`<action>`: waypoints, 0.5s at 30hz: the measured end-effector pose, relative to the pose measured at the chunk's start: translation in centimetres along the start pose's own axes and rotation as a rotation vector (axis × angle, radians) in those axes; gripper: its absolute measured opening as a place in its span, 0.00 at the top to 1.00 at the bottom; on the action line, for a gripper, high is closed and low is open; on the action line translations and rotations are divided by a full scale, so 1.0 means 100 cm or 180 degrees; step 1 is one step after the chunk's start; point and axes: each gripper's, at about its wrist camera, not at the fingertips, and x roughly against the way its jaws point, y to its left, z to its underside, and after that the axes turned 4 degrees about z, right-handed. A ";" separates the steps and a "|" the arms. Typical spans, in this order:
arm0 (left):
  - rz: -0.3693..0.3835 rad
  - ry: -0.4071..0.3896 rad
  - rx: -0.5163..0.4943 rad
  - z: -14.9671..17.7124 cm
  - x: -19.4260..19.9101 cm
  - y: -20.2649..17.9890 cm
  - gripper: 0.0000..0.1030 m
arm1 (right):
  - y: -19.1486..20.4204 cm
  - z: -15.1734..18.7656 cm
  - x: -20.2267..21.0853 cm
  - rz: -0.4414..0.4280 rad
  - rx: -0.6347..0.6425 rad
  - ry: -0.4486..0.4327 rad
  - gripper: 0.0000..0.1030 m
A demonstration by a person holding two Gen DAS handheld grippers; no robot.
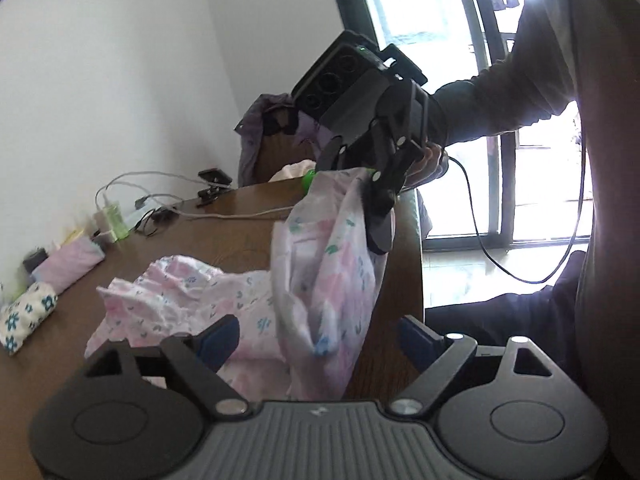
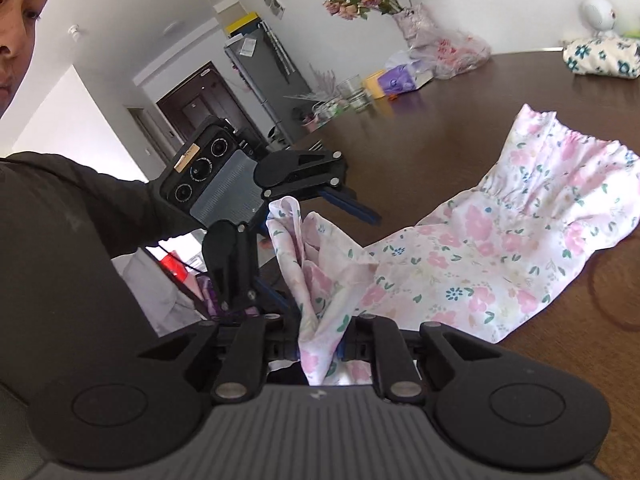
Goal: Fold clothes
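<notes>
Table [image 2: 460, 128]: dark brown wood.
Middle: floral garment [image 2: 500, 248].
Far edge: folded cloths [image 1: 28, 316], cables [image 1: 224, 212], glass [image 2: 354, 94], vase [image 2: 416, 26].

Your garment [image 2: 480, 256] is white with pink flowers, small green leaves and a few blue blossoms — the table [image 2: 440, 120] beneath it is dark brown. Your rolled bundle [image 1: 26, 316] is cream with blue flowers, the folded one [image 1: 68, 264] beside it pale pink. Both grippers [image 1: 316, 336] [image 2: 320, 344] — black, with blue pads.
</notes>
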 end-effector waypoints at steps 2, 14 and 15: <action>0.0099 -0.0011 -0.0067 0.002 -0.007 -0.001 0.20 | 0.003 0.007 0.004 -0.0041 -0.0035 0.0038 0.87; 0.0907 0.0030 0.1412 0.023 -0.024 0.064 0.88 | 0.035 0.064 0.031 0.0635 0.0157 -0.0733 0.34; 0.0984 -0.0026 0.1572 0.025 -0.022 0.070 0.88 | 0.040 0.068 0.030 0.0772 0.0271 -0.0798 0.30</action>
